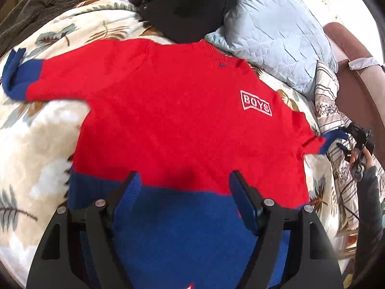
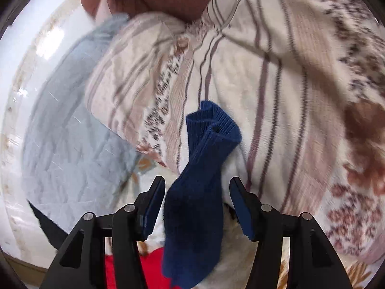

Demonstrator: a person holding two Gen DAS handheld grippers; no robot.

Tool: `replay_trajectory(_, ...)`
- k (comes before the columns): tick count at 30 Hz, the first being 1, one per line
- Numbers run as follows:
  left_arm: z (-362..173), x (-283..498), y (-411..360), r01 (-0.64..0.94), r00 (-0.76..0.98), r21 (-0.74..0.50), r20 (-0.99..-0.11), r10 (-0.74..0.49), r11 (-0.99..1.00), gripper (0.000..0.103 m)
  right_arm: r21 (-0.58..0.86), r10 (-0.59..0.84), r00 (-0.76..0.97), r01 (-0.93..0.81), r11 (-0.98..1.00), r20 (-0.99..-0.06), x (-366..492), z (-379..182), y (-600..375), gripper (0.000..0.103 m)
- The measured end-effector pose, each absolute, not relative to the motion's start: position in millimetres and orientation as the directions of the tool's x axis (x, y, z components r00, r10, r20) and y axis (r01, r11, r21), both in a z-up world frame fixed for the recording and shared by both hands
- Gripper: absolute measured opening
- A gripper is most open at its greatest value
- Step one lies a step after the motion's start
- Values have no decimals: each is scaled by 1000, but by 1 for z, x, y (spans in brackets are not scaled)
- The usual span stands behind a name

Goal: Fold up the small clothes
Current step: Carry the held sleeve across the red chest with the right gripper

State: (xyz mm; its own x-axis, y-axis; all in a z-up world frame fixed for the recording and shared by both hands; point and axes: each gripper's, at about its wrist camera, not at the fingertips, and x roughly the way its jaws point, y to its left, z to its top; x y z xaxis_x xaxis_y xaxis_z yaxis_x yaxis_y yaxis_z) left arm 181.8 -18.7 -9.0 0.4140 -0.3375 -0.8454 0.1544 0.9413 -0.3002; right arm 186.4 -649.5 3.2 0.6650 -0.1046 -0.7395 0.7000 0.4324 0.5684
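Note:
A small red sweater [image 1: 168,110] with a blue hem, blue cuffs and a white "BOYS" patch lies spread face up on a leaf-print blanket [image 1: 36,149]. My left gripper [image 1: 185,180] hovers open over the blue hem [image 1: 182,219], and nothing is pressed between its pads. The sweater's right sleeve ends in a blue cuff [image 2: 204,149], which lies between the fingers of my right gripper [image 2: 197,183]. Those pads stand apart from the cuff on both sides. The left wrist view shows the right gripper [image 1: 358,137] too, in a hand at the sleeve's end.
A light blue quilted pillow [image 1: 272,31] and a black garment [image 1: 187,7] lie beyond the collar. A dark brown fleece [image 1: 48,2] sits at the far left. Striped floral bedding [image 2: 276,77] is bunched on the right, against a brown headboard [image 1: 349,91].

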Motion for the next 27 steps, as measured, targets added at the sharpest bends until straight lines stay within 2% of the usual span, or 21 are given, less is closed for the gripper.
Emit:
replay_trajectory(1,-10,186,-23,150,412,-289,-851,-326,945,75,563,-113,659,709,424,-744,187,0,-650,56)
replay_trajectory(2,-10,190,-26,149,407,-284,-856,-320,947,75,569,-118,662,710,414,-740,185,-1,-650,44)
replay_trajectory(3,-9,193,-28,149,404,-281,-858,-317,948,75,589,-118,680,698,407,-724,185,1,-652,8)
replay_trajectory(5,-6,198,-28,145,411,-263,-861,-300,954,75,644,-104,742,635,427,-663,180,14,-658,8)
replay_trajectory(7,-5,203,-25,135,427,-257,-857,-290,957,75,672,-178,825,545,501,-536,160,39,-661,7)
replay_trajectory(8,-7,204,-23,126,429,-254,-858,-283,959,75,646,-225,835,535,545,-502,153,47,-663,5)
replay_trajectory(9,-10,207,-21,115,427,-250,-862,-275,961,75,600,-277,826,551,579,-491,146,51,-666,4)
replay_trajectory(10,-15,209,-20,101,418,-245,-869,-265,964,75,559,-296,799,585,588,-524,143,44,-672,4)
replay_trajectory(12,-30,212,-19,69,385,-237,-890,-245,969,75,523,-273,723,662,537,-635,142,17,-689,4)
replay_trajectory(14,-46,213,-20,53,346,-226,-909,-230,973,75,595,-224,772,610,524,-595,131,4,-696,2)
replay_trajectory(16,-45,207,-24,80,376,-192,-903,-208,978,75,617,-220,801,577,535,-557,124,11,-691,10)
replay_trajectory(17,-43,205,-27,89,374,-184,-905,-204,979,75,637,-212,815,559,531,-539,124,13,-691,17)
replay_trajectory(18,-42,205,-28,93,366,-190,-906,-212,977,75,658,-199,829,540,524,-522,124,13,-691,34)
replay_trajectory(20,-39,209,-28,83,354,-230,-902,-245,970,75,639,-196,821,547,540,-537,130,15,-683,43)
replay_trajectory(22,-37,213,-27,61,351,-269,-896,-273,961,75,527,-219,762,596,606,-609,145,16,-674,37)
replay_trajectory(24,-38,217,-28,51,347,-288,-893,-287,956,76,422,-259,719,618,663,-645,157,18,-663,5)
replay_trajectory(27,-43,222,-30,46,337,-287,-897,-286,957,75,470,-257,774,574,671,-579,147,23,-653,4)
